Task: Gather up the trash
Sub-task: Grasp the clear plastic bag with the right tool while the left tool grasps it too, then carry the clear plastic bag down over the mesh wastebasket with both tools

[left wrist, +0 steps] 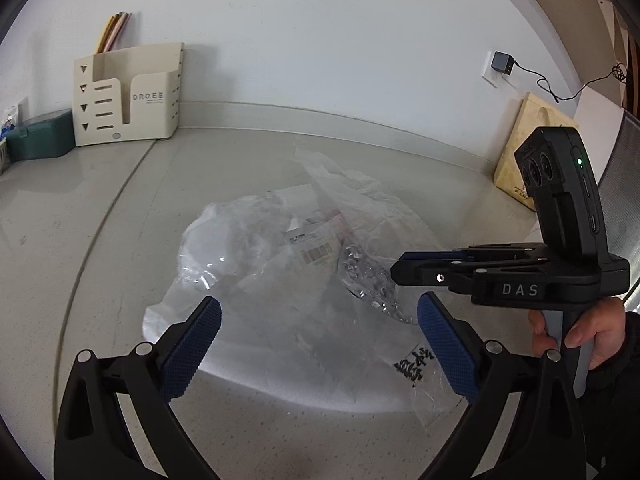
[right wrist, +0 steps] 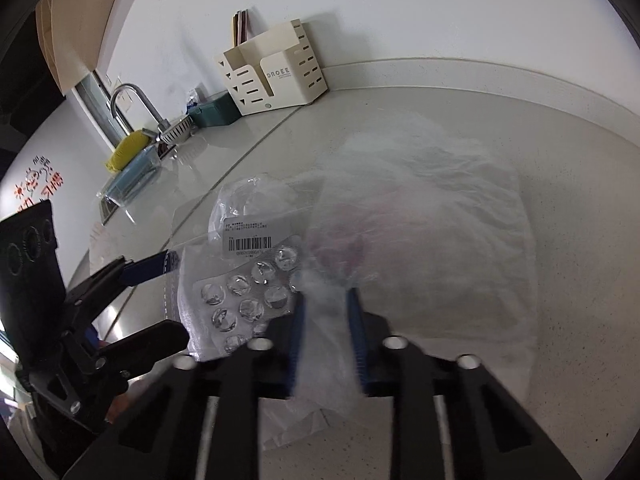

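Plastic bag (right wrist: pixel 424 216) sprawls on the tabletop (left wrist: pixel 100 216), its near edge pinched in your right tool (right wrist: pixel 326 332), while your left tool (left wrist: pixel 320 320) hovers spread wide above it, so next probably sweep that blister pack (right wrist: pixel 248 296) inside.
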`<control>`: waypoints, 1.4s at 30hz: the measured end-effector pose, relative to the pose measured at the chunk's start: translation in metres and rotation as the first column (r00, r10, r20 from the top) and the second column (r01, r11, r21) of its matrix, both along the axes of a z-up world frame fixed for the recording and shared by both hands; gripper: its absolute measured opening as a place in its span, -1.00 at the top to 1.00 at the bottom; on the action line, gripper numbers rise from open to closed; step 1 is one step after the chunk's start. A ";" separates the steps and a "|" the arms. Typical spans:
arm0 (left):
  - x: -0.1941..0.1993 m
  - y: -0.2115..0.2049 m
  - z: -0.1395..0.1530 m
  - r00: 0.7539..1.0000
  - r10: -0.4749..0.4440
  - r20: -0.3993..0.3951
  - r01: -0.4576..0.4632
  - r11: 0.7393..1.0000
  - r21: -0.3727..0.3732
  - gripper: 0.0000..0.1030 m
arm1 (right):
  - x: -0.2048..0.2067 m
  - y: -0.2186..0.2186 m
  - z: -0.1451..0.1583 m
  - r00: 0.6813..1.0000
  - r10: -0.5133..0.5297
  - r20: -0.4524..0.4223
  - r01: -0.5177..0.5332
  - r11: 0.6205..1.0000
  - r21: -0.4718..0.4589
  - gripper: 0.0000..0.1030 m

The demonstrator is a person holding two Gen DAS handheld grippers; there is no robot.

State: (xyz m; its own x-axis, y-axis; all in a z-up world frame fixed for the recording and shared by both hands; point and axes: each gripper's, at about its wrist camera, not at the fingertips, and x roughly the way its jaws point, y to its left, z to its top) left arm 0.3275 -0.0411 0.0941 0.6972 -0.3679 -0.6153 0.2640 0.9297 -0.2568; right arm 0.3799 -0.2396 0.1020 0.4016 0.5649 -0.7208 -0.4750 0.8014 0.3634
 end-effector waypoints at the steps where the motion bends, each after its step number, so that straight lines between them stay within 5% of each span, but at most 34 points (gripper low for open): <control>1: 0.001 0.000 -0.001 1.000 -0.004 -0.003 0.004 1.000 -0.016 -0.78 | 0.000 -0.004 -0.001 1.000 -0.001 -0.004 0.001 1.000 0.018 0.72; 4: 0.006 0.000 -0.005 1.000 -0.008 -0.013 0.007 0.999 -0.043 -0.48 | 0.001 -0.012 -0.001 1.000 -0.006 -0.013 0.007 0.999 0.050 0.81; 9: 0.013 0.007 -0.012 0.999 -0.012 -0.040 0.008 0.995 -0.099 0.45 | 0.000 -0.021 0.000 1.000 -0.014 -0.011 0.014 0.997 0.071 0.81; 15: 0.019 0.011 -0.020 0.996 -0.051 -0.070 0.039 0.986 -0.160 0.90 | -0.003 -0.031 0.003 1.000 -0.022 -0.013 0.023 0.995 0.099 0.81; 42: -0.059 0.035 0.041 0.989 0.070 0.130 -0.060 0.995 -0.075 0.98 | -0.060 -0.035 0.052 0.987 -0.057 0.151 0.045 0.996 0.083 0.89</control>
